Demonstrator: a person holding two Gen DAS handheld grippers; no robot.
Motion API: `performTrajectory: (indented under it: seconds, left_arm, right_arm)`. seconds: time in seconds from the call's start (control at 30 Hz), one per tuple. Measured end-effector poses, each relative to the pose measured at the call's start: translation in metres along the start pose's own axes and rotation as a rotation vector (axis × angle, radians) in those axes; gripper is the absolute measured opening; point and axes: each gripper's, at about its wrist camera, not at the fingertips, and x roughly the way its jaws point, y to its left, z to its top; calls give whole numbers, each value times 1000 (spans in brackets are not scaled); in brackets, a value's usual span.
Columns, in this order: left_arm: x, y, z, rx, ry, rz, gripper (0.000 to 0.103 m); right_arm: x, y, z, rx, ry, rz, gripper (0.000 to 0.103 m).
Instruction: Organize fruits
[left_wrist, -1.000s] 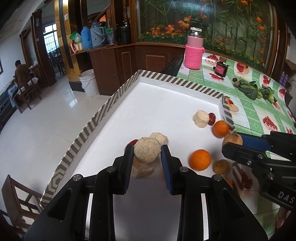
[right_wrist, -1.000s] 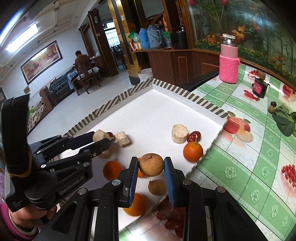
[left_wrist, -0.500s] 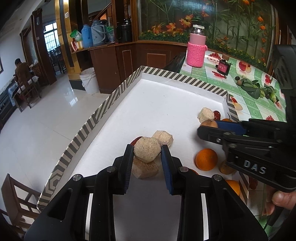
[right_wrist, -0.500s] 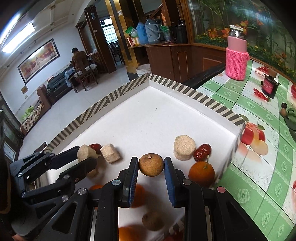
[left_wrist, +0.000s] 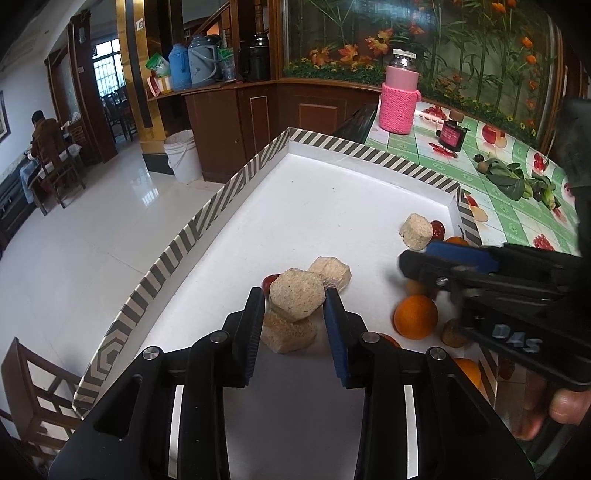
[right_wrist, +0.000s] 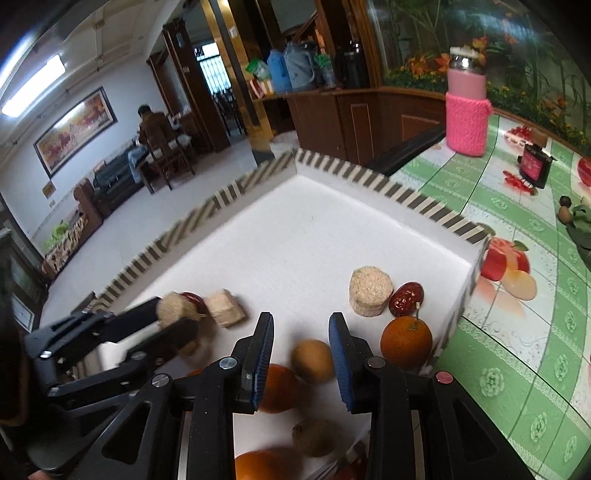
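My left gripper (left_wrist: 294, 291) holds a tan hexagonal block (left_wrist: 297, 301) that rests on another tan block (left_wrist: 288, 334) in the white striped-rim tray (left_wrist: 207, 221). Its jaws are just starting to open, with the pads still against the block. My right gripper (right_wrist: 300, 318) is opening. A brown round fruit (right_wrist: 312, 360) lies loose and blurred between and below its pads, with a gap on its left side. In the left wrist view the right gripper (left_wrist: 415, 256) reaches in from the right above an orange (left_wrist: 415, 317). The left gripper (right_wrist: 175, 314) shows at the left of the right wrist view.
Near the tray's right wall lie a round tan cake (right_wrist: 371, 291), a red date (right_wrist: 406, 299) and an orange (right_wrist: 406, 339). More oranges (right_wrist: 277, 387) and a second brown fruit (right_wrist: 317, 437) lie nearer. A pink bottle (left_wrist: 400, 99) and a dark jar (left_wrist: 452, 133) stand on the green tablecloth.
The right gripper moved left over the tray, its jaws parted and the brown fruit dropped out of them. The left gripper stayed put with the tan block.
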Motion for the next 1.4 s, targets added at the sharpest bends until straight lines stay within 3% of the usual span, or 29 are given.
performTrajectory:
  seconds: [0.13,0.33,0.4,0.43,0.47,0.9,1.27,1.4]
  left_arm:
    - [-6,-1,-2,-4,-26,12,45]
    - [-21,-4,-2,-11,-74,11,46]
    - [-26,-7,-2,-13,-88,9,55]
    - [-29,-8,-3,-14,-99,5,65]
    - [-32,-8,-3,-17,-108,1,67]
    - [-56,-28,-11,11,-167,-1,67]
    - [-60,-37,-16,40,-153,20,67]
    - [-60,-38,-18,41,-143,-19,67]
  right_arm:
    - [-22,6,-6,-3,-48,-7,30]
    - [-58,-3,-18,65,-114,-18,30]
    - [-66,-5,-22,78,-131,-25,30]
    - [-70,-6,-24,81,-139,-29,30]
    - [-74,-6,-26,80,-145,-34,30]
    - [-96,-4,-56,69,-155,-100,30]
    - [-102,0,-64,66,-161,-108,30]
    - [-102,-1,-66,68,-158,-112,30]
